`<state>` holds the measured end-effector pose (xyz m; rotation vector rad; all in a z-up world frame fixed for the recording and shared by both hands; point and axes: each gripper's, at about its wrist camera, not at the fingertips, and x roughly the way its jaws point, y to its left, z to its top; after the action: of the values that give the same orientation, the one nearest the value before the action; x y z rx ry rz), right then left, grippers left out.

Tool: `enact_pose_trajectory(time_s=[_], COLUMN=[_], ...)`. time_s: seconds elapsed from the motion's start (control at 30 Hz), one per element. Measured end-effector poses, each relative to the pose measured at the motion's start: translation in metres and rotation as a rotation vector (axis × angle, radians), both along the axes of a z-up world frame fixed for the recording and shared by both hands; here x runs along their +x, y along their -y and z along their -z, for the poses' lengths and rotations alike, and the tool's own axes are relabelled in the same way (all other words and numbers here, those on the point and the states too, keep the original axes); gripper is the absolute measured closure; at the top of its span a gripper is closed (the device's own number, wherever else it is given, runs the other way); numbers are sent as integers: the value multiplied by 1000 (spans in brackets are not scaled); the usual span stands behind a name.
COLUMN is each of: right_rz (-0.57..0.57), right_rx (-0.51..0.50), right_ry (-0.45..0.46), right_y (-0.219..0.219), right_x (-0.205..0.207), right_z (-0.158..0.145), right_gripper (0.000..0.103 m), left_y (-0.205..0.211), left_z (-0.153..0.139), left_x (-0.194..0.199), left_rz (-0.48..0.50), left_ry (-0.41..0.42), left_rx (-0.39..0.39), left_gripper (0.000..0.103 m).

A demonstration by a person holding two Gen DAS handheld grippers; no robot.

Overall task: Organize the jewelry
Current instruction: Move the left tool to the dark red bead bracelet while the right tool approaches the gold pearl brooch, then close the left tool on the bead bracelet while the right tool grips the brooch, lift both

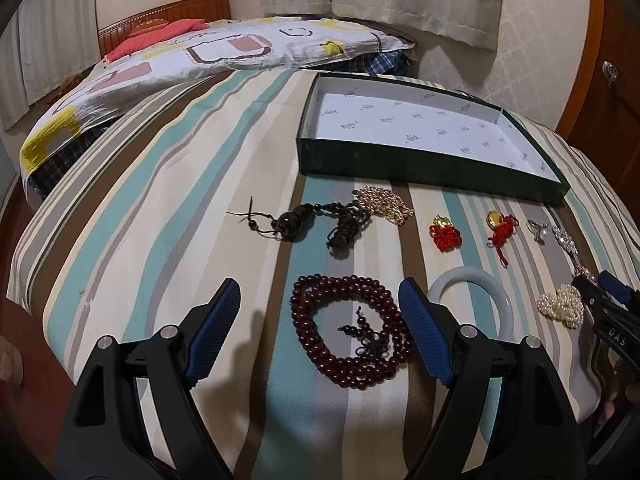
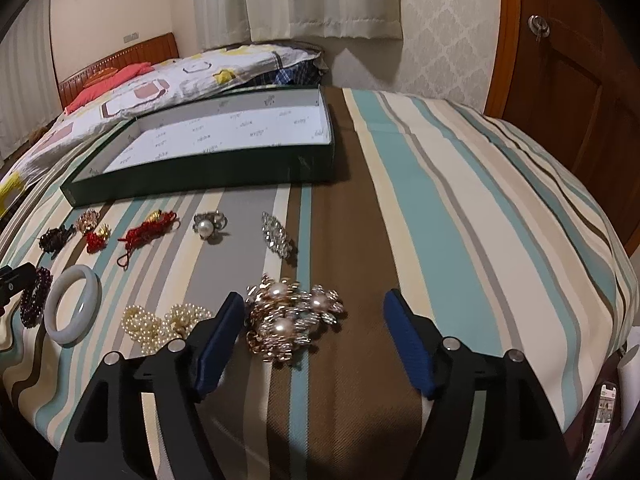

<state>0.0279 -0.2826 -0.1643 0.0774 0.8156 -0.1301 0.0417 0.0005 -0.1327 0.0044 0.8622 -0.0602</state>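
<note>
Left side first: my left gripper (image 1: 320,320) hangs wide open over the striped bedspread (image 1: 160,208), nothing in it. The dark red bead strand (image 1: 352,332) lies coiled right between its fingers, crowding the right-hand pad, its black tassel in the middle of the coil. Beyond it sit the black cord pendant (image 1: 316,220) and the gold chain (image 1: 386,205), touching each other. Next over are two red-knotted gold charms (image 1: 445,233), then the pale jade bangle (image 1: 472,300) lying flat just to the right of my left gripper.

Moving right: the small pearl strand (image 2: 164,324) is bunched by the left finger of my right gripper (image 2: 316,340), which is also spread open and empty. The pearl-and-gold brooch cluster (image 2: 290,320) lies between its fingers, toward the left pad and slightly ahead. Farther out are the pearl ring (image 2: 208,226) and the rhinestone clip (image 2: 278,236).

The green box (image 1: 400,168) waits beyond everything, bare white lining, long side running across my view.

My read: nothing is sorted yet. Each gripper has its own piece dead ahead; the beads suit the left, the brooch cluster the right, and either lift then carries forward to the box.
</note>
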Motion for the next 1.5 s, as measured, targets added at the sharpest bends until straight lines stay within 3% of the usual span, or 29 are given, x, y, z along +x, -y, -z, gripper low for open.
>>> enact_pose_trajectory(time_s=[0.23, 0.3, 0.37, 0.5, 0.53, 0.7, 0.87, 1.23, 1.5], right_rz=[-3, -10, -28, -46, -53, -57, -57, -46, -38], right_rx=[2, 7, 9, 14, 22, 30, 31, 37, 40], right_ry=[-2, -5, 0, 4, 7, 8, 11, 34, 57], right_y=[0, -1, -4, -9, -8, -8, -8, -6, -5], right_x=[1, 1, 0, -1, -1, -1, -2, -3, -5], right_z=[-1, -1, -2, -2, -2, -2, -3, -8, -13], right_gripper=[32, 37, 49, 57, 67, 68, 69, 69, 69], left_y=[0, 2, 3, -1, -2, -4, -8, -9, -6], left_z=[15, 16, 17, 15, 14, 12, 12, 9, -5], left_x=[9, 8, 7, 6, 5, 5, 7, 7, 0], left_rz=[10, 11, 11, -15, -15, 8, 10, 19, 38], left_ry=[-74, -72, -70, -60, -58, -48, -45, -31, 28], left_rx=[-18, -8, 1, 10, 6, -8, -33, -66, -51], left_gripper=[24, 24, 24, 44, 45, 74, 87, 92, 92])
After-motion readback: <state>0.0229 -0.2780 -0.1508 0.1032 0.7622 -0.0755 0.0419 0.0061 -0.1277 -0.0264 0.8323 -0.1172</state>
